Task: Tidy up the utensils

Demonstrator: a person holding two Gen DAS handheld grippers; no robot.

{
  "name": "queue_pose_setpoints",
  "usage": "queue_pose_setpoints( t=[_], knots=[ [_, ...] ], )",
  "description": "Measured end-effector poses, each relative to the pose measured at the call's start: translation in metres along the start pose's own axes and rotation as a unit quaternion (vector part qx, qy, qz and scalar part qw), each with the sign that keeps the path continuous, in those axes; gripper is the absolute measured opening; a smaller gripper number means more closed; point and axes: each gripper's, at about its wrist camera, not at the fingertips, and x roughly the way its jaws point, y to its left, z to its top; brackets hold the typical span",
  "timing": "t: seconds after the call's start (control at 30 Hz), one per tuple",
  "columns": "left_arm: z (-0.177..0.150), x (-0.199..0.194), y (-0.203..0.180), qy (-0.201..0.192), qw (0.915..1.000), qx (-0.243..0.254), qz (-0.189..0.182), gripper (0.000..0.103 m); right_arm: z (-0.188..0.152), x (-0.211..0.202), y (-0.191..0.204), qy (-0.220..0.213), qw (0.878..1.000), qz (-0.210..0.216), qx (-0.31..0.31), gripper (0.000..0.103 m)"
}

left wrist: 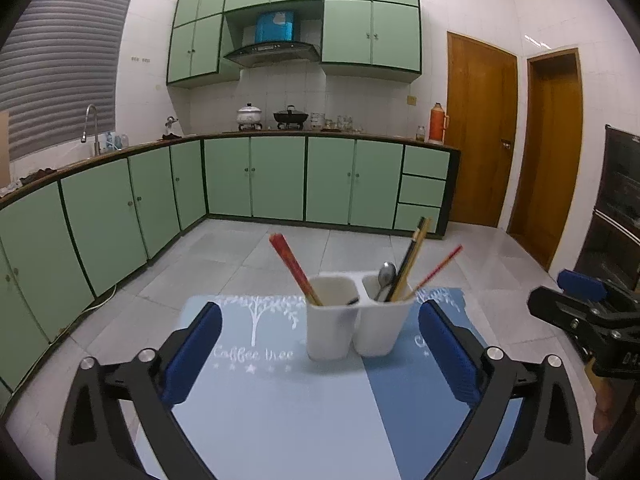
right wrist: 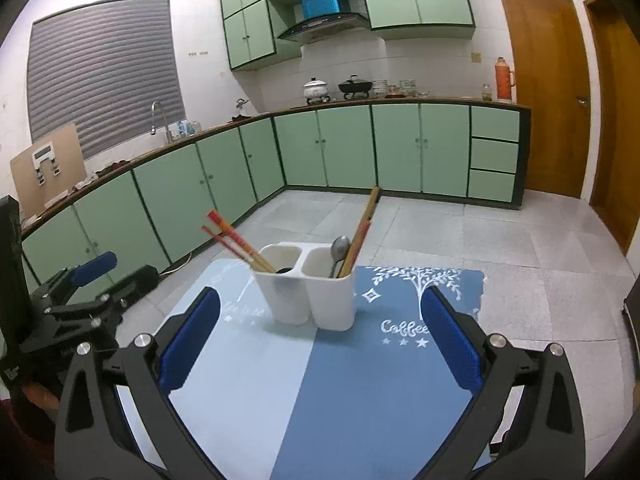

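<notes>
Blue placemat (left wrist: 280,400) under white utensil holder (left wrist: 352,328), both tongs spread, empty.

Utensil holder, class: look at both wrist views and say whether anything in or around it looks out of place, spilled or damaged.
Nothing stands out. The white two-compartment holder stands upright on the blue mat. Red chopsticks lean in its left compartment; a spoon and more chopsticks lean in the right. Both grippers, left and right, are open and empty.
</notes>
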Motion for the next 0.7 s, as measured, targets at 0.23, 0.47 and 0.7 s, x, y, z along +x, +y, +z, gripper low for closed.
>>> queue_pose_setpoints(
  t=[0.23, 0.47, 0.7],
  knots=[
    [-0.008, -0.019, -0.001, -0.003, 1.0000, -0.004, -0.002, 0.097, -0.003, -0.013, 0.013, 0.001, 1.000, 0.016, -0.006, 0.097],
    [-0.004, -0.034, -0.003, -0.016, 0.9999, -0.001, -0.004, 0.097, -0.001, -0.021, 0.017, -0.003, 1.000, 0.020, -0.012, 0.097],
    [-0.005, -0.040, -0.002, -0.019, 0.9998, -0.002, -0.001, 0.097, 0.000, -0.024, 0.022, -0.003, 1.000, 0.022, -0.018, 0.097]
  ],
)
